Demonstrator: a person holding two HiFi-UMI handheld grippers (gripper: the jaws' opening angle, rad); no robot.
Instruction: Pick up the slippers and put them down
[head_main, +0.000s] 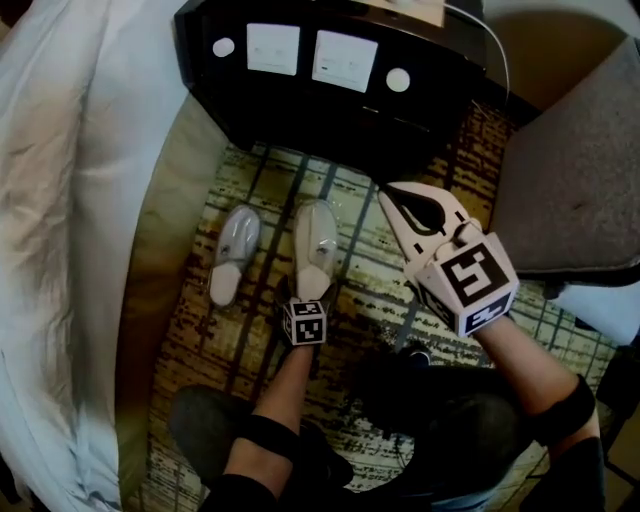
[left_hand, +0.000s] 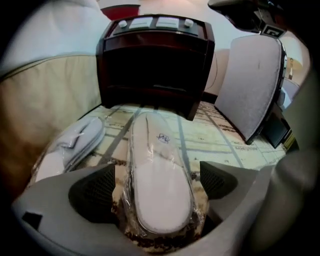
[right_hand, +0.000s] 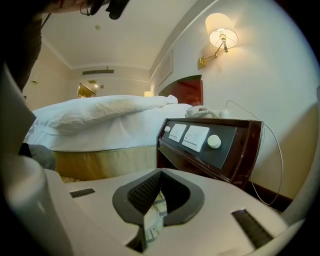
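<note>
Bed (head_main: 60, 200) runs down your left, with the dark nightstand (head_main: 330, 90) ahead and the grey chair (head_main: 580, 170) on your right. Patterned carpet (head_main: 370, 290) lies between them. Two plastic-wrapped white slippers sit side by side on it. The bed-side slipper (head_main: 233, 252) lies free. The second slipper (left_hand: 160, 180) has its heel between the spread jaws of your left gripper (head_main: 308, 295), with the pads clear of it. Your right gripper (right_hand: 155, 192) is up off the carpet, jaws together and empty.

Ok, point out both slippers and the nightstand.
Left slipper (head_main: 233, 254): head view, its middle.
Right slipper (left_hand: 159, 175): left gripper view, its wrapped middle.
Nightstand (left_hand: 150, 70): left gripper view, dark front.
</note>
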